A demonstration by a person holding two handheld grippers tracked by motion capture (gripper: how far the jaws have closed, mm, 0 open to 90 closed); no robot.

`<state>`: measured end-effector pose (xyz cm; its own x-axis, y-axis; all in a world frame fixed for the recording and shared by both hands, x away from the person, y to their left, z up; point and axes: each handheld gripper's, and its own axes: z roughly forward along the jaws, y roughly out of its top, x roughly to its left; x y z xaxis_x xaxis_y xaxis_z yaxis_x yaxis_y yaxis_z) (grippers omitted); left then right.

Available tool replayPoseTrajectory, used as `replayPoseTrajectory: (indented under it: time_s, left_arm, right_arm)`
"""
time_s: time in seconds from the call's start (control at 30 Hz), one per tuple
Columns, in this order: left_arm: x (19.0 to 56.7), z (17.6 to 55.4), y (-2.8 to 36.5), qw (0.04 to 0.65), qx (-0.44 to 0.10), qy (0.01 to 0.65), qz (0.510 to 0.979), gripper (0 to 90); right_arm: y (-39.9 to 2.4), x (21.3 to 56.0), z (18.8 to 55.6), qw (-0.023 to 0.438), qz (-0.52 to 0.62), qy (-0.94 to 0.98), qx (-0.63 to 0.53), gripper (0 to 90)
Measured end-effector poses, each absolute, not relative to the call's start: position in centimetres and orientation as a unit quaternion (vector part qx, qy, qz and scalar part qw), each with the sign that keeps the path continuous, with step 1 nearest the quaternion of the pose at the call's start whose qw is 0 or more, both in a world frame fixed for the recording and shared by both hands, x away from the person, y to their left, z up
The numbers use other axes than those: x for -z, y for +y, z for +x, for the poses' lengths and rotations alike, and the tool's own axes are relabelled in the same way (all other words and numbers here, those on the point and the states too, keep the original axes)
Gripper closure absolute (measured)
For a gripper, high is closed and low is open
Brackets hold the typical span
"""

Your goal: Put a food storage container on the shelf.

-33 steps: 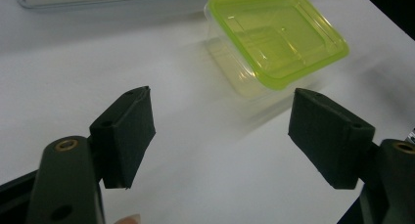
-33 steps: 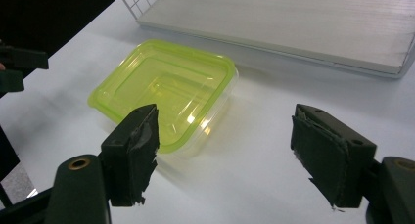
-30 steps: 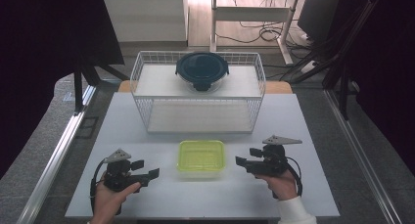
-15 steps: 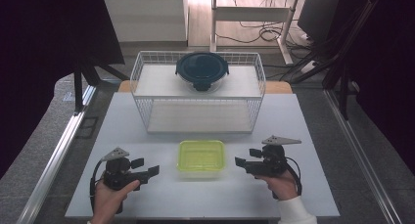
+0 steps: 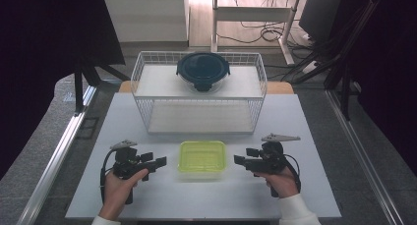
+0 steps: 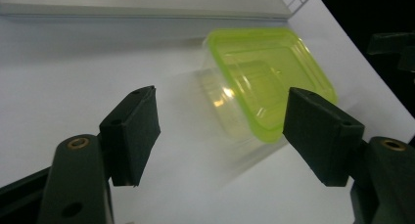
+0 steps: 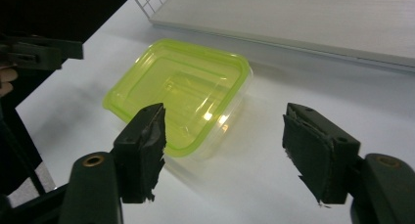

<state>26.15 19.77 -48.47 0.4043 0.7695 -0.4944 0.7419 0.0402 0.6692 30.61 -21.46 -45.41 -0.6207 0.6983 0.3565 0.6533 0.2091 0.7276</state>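
A clear plastic container with a yellow-green lid (image 5: 202, 158) lies at the table's front middle. My left gripper (image 5: 155, 161) is held just left of it, pointing right at it. Its jaws are open and have just been closing a little, with nothing between them. My right gripper (image 5: 244, 156) mirrors it on the container's right side, also open, jaws just closing a little, also with nothing between them. In the left gripper view the container (image 6: 266, 82) lies ahead of the gripper (image 6: 220, 111). In the right gripper view the container (image 7: 181, 97) lies ahead of the gripper (image 7: 225, 121).
A white wire basket (image 5: 199, 95) stands behind the container across the table's middle. A dark round lidded container (image 5: 203, 70) rests on top of it. The white table (image 5: 314, 131) is bare to either side; its front edge runs close under both hands.
My left gripper has shifted a little to the right and forward, closer to the yellow-green container. The right gripper and the container have stayed in place.
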Motion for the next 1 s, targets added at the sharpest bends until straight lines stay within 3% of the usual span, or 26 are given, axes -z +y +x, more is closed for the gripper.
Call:
replayPoseTrajectory:
  time_s: [0.67, 1.0]
  left_arm:
    - [50.3, 30.9, 18.2, 0.48, 0.08, 0.549, 0.679, 41.6]
    - [51.4, 32.0, 17.3, 0.482, 0.109, 0.551, 0.672, 43.3]
  right_arm:
    - [-17.8, 48.0, 34.1, -0.038, 0.447, 0.779, -0.438, 39.9]
    - [-17.9, 49.4, 34.9, -0.058, 0.465, 0.773, -0.429, 41.2]
